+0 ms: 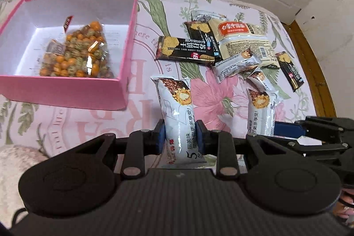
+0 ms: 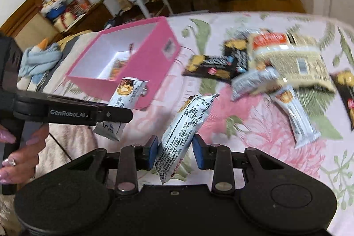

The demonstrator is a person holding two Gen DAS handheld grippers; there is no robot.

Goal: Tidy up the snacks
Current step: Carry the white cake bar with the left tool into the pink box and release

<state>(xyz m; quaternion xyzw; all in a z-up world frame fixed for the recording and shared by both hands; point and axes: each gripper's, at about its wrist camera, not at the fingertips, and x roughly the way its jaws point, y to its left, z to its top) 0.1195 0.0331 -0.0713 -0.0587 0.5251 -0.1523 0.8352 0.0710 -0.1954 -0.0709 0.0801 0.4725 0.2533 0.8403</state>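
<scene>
A bed covered by a pink flowered bedspread (image 1: 212, 101) carries everything. Ahead and to the left of the left tongs (image 1: 179, 136) a pink box (image 1: 66, 87) sits on the cover. Ahead and to the right lies a loose heap of snacks: two black cracker packs (image 1: 185, 50), a beige noodle bag (image 1: 243, 41) partly over them, several white bar wrappers (image 1: 236, 63), and one more black pack (image 1: 289, 70) farthest right, near the bed's edge.
</scene>
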